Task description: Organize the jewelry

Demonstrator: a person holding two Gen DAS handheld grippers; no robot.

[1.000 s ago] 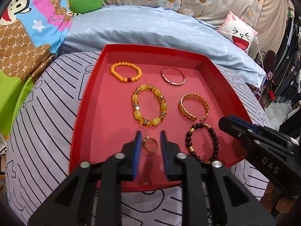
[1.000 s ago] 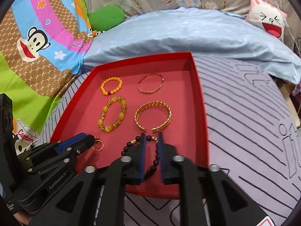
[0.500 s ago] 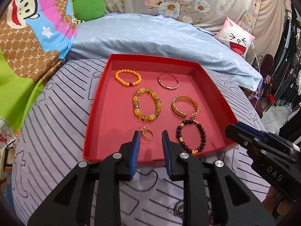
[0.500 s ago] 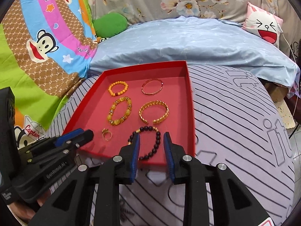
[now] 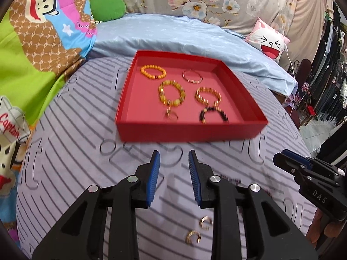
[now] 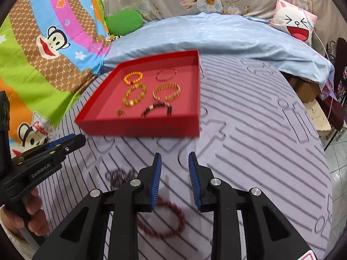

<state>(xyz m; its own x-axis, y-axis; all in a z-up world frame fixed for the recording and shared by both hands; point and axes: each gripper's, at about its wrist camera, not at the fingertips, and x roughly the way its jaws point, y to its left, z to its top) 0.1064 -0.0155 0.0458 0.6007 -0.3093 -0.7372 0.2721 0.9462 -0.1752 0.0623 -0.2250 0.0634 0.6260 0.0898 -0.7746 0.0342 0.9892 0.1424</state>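
Six jewelry pieces lie in the red tray [image 5: 188, 130] on the striped bedspread [image 5: 65, 151]; nearer, the left gripper [image 5: 174, 158] is opening, empty. Right view: the right gripper [image 6: 174, 159] hangs parted, empty, above a dark red bracelet [image 6: 164, 221] near the bedspread's front edge.

A lilac bedsheet [image 5: 71, 134] with dark stripes and outlined letters covers the bed, and a pale blue quilt [image 5: 173, 36] lies bunched across its far side. To the left a bright cartoon-monkey blanket [image 5: 32, 43] in green, brown, pink and blue spreads beside a green cushion [image 5: 107, 7], while a grey floral cloth [image 5: 216, 0] hangs behind. At the far right a pink pillow with a laughing face [image 5: 269, 43] leans near a thin white cable [image 5: 286, 43], with dark clothes [image 5: 331, 82] hanging beyond the bed and, in the right wrist view, pale floor tiles [image 6: 337, 158].
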